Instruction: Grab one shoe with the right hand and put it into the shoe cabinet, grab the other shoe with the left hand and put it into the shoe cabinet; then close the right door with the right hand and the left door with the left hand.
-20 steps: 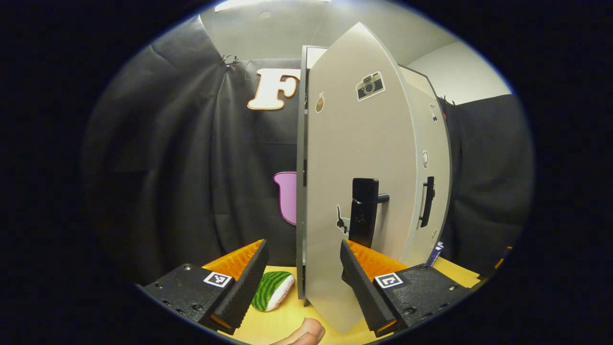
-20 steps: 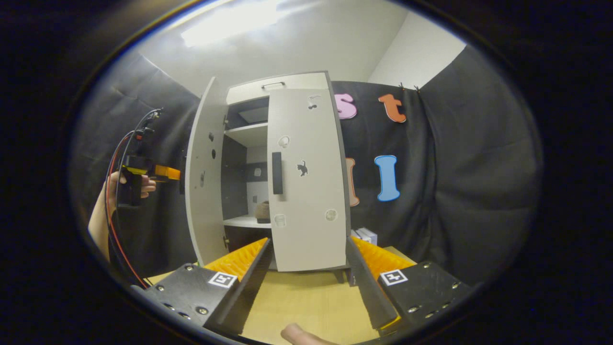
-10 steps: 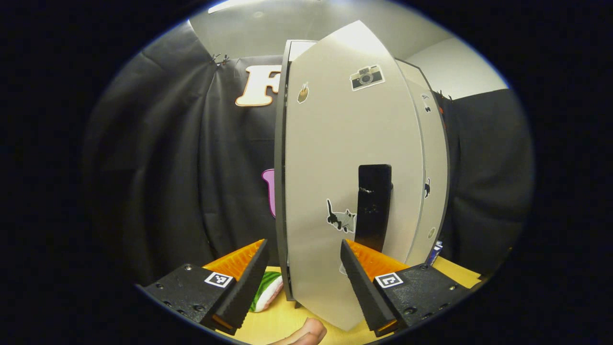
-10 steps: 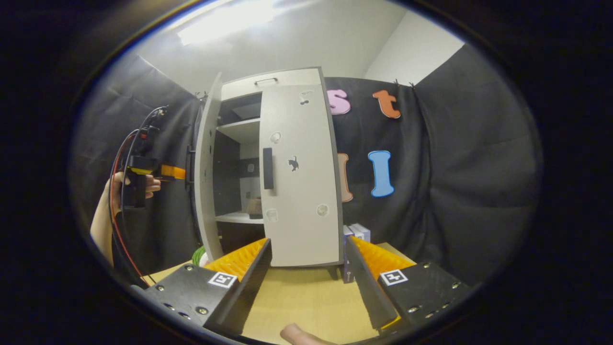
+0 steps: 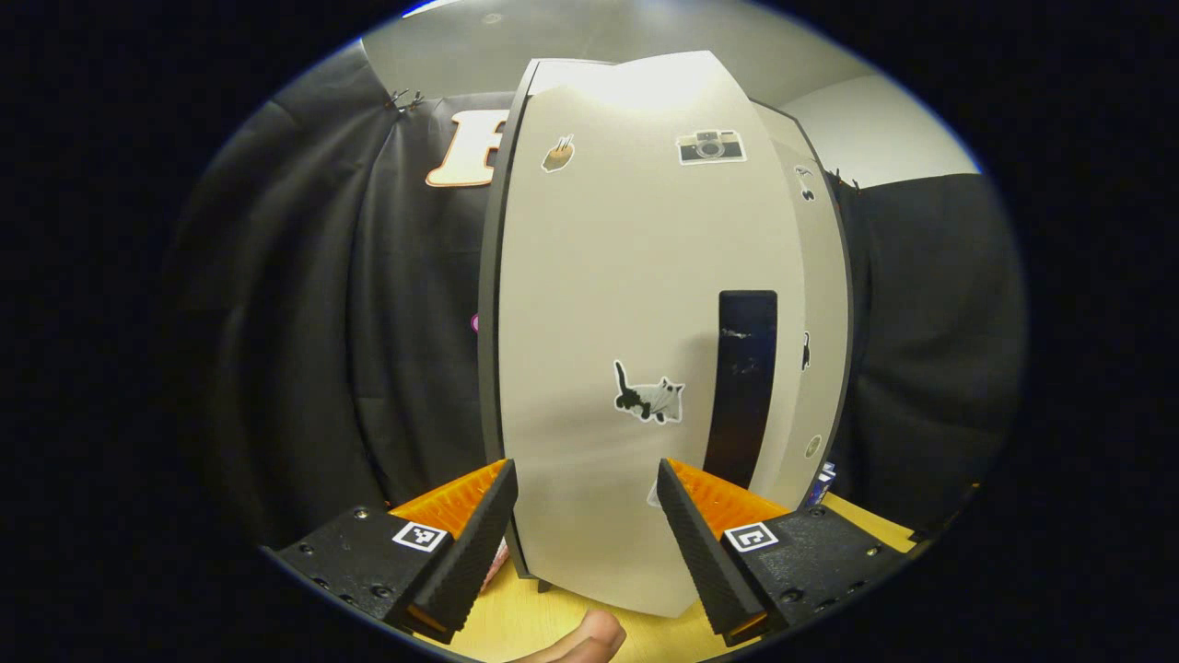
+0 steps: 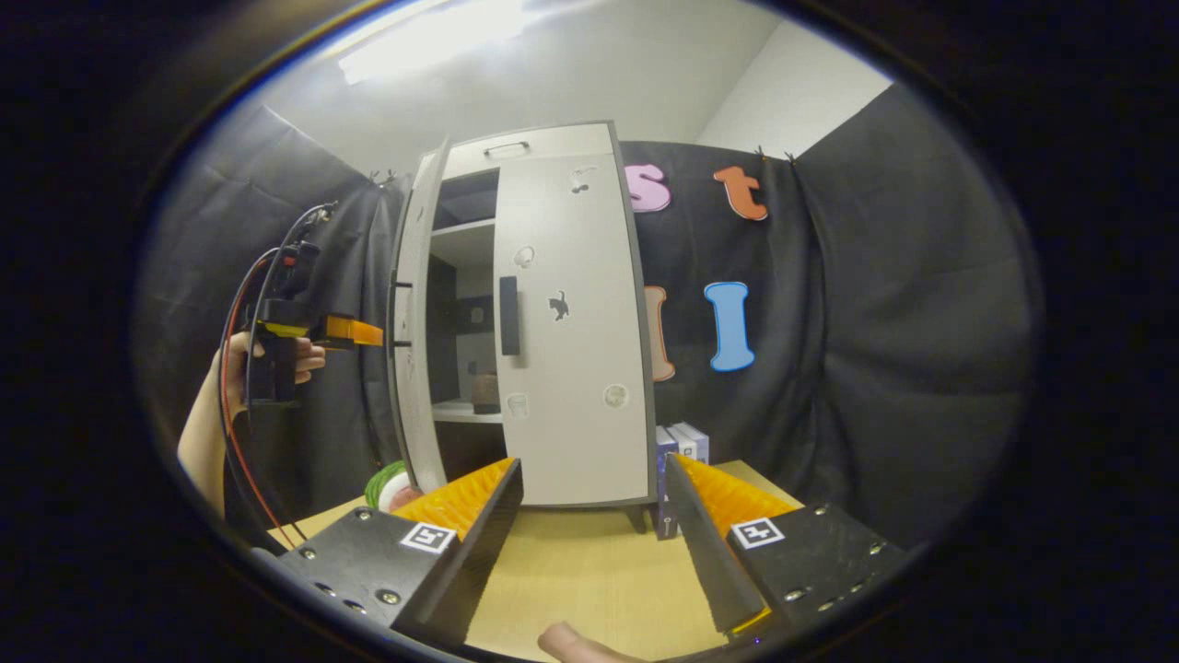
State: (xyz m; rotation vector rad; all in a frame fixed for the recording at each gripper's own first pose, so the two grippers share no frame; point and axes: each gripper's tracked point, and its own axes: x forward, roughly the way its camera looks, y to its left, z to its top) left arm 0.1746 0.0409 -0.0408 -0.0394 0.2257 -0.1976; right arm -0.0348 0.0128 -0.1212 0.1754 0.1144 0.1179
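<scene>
Grey left door (image 5: 636, 304) nearly shut, right door (image 6: 571, 331) closed; shoe (image 6: 485, 390) on shelf inside. Left gripper (image 5: 585, 529) spread wide, empty, facing door. Last step: push door flush

Walls: black cloth (image 6: 875, 304) draped around the booth, white wall (image 6: 792, 92) above
Ceiling: bright light strip (image 6: 433, 37)
Bench: light wood bench (image 6: 589, 571)
</scene>
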